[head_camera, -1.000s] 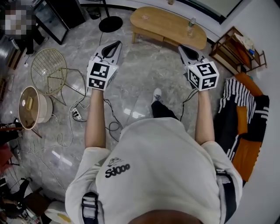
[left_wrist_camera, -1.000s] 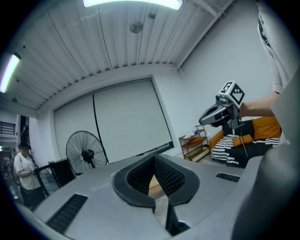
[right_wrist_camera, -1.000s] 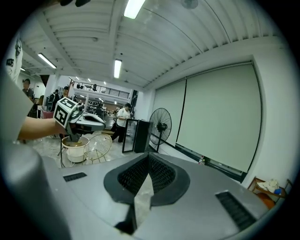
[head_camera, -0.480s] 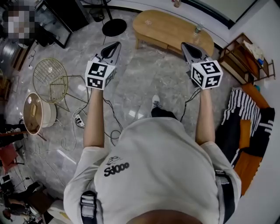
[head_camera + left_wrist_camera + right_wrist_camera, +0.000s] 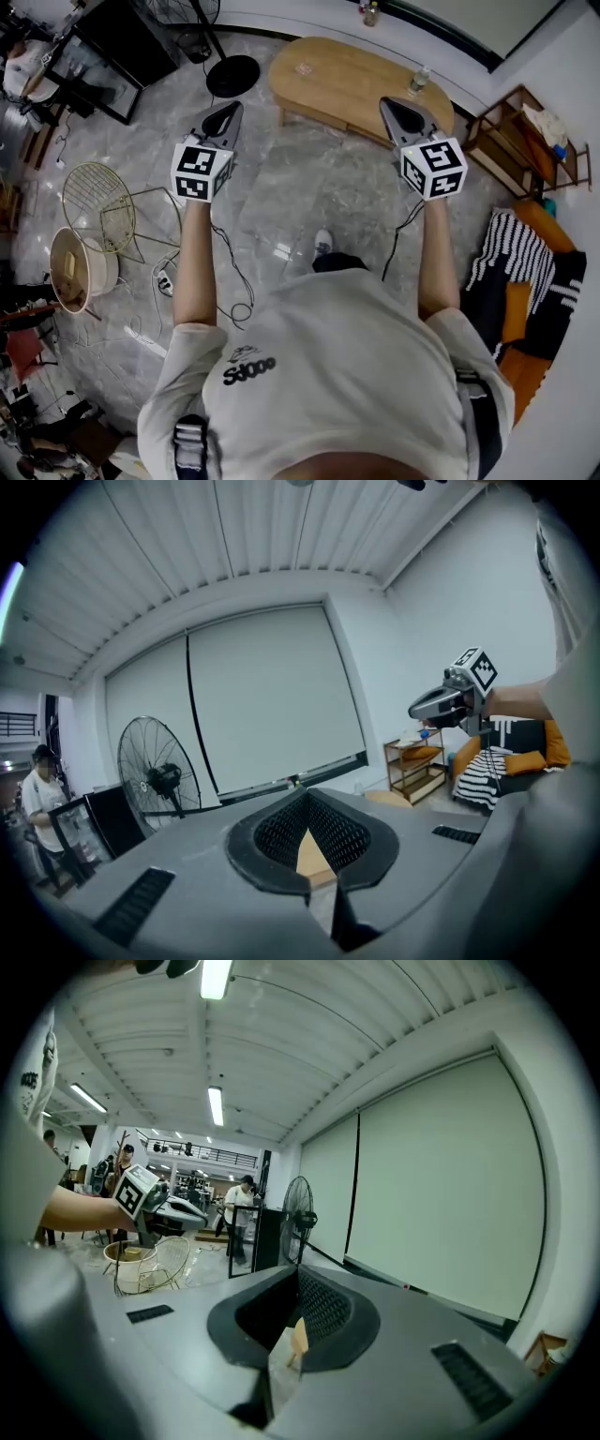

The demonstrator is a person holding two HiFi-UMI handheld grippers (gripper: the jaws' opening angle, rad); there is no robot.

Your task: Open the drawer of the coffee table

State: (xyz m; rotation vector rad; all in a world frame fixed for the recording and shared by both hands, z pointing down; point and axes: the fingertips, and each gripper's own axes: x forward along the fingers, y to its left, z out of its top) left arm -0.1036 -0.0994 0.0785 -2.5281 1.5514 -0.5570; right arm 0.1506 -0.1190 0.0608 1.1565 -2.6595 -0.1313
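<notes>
From the head view: looking steeply down over a pale T-shirt and two bare forearms stretched forward. In the left hand, the left gripper [image 5: 231, 108]; in the right hand, the right gripper [image 5: 388, 103]; both held above grey marbled floor, well apart, noses aimed toward the oval wooden coffee table [image 5: 328, 75] near the far wall. On the table's right end, a small bottle [image 5: 418, 80]. No telling from here where the drawer sits on the table. Left of the table, a round black fan base [image 5: 232, 75]; further left, a wire chair [image 5: 98, 197] beside a round basket [image 5: 75, 270]. To the right, a wooden shelf [image 5: 514, 136] and a striped throw [image 5: 518, 251].

From the left gripper view: jaws pressed together at the tips, nothing gripped; only a sliver of the table's wood visible through the slot behind them. Beyond, a pedestal fan [image 5: 155, 778] before a pale roller blind [image 5: 272, 696], with the right gripper off to the right in front of the shelf.

From the right gripper view: jaws likewise closed tip to tip and empty, with a thin wedge of table wood in the slot. Off to the left, the left gripper above the wire chair; a person [image 5: 242, 1206] standing far back beside the fan.
</notes>
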